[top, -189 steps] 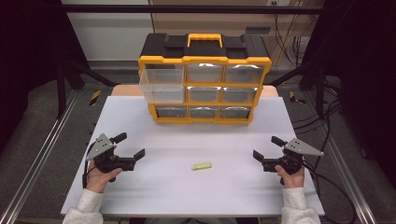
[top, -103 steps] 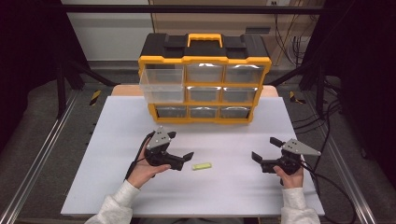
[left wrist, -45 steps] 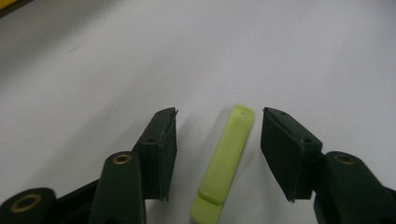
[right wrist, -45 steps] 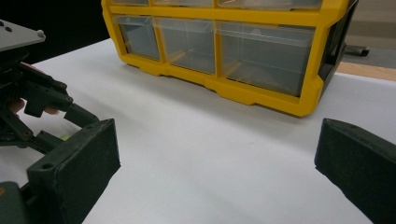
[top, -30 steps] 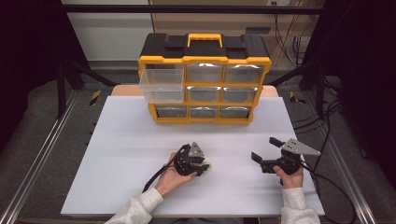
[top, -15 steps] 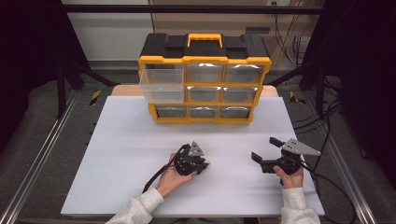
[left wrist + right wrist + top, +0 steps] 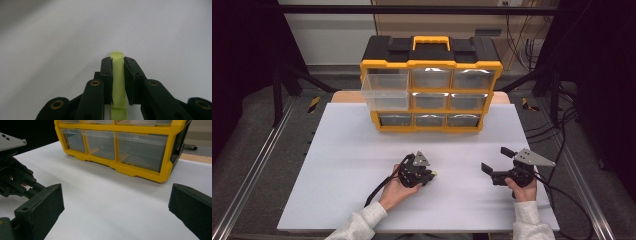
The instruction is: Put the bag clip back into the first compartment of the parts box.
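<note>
Clamping a lime-green strip [image 7: 118, 82] between its fingers [image 7: 107, 75], the left gripper [image 7: 428, 176] rests low on the white bench [image 7: 352, 150]; the right gripper [image 7: 495, 164] hovers nearby, fingers spread wide.

White table [image 7: 347, 165] with yellow drawer organizer [image 7: 430, 85], green strip [image 7: 118, 82].

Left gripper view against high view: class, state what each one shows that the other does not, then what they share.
Left gripper view alone: the black pads standing on either side of the yellow-green strip, which runs lengthwise between them. High view alone: the yellow drawer organizer with its top-left drawer pulled out, and the right gripper open, apart from the strip. Both: the left gripper low over the white table, with the strip's tip poking past its jaws.
</note>
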Demonstrator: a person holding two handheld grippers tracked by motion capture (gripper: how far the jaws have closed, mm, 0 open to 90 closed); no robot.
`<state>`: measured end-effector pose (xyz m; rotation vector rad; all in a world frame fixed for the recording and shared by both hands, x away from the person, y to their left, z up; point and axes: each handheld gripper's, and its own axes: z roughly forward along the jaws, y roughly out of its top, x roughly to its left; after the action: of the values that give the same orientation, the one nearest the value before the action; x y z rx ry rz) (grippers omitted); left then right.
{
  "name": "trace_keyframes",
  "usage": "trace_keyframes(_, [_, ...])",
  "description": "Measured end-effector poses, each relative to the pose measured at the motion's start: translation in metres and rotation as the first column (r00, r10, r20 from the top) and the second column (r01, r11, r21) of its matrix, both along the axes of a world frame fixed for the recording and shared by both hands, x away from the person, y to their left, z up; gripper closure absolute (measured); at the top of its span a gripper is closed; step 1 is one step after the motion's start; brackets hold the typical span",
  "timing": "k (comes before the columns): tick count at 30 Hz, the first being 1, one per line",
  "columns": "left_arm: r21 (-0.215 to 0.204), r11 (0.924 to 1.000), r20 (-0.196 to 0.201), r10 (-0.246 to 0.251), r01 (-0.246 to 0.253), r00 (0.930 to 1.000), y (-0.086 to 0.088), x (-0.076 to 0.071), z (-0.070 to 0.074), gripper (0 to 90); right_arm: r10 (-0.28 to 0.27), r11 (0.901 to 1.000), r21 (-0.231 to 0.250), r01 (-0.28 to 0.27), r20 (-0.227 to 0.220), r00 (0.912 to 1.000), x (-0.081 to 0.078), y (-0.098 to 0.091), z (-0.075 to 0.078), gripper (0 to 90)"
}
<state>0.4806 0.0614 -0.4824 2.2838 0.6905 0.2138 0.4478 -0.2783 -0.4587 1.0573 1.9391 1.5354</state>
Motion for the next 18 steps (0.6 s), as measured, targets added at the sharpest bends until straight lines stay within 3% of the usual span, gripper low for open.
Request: trace_keyframes(18, [-0.042, 0.9991, 0.013, -0.004, 0.005, 0.9999, 0.007, -0.004, 0.020, 77.5, 0.004, 1.0000, -0.004, -0.004, 0.003, 1.0000, 0.000, 0.001, 0.000, 0.4])
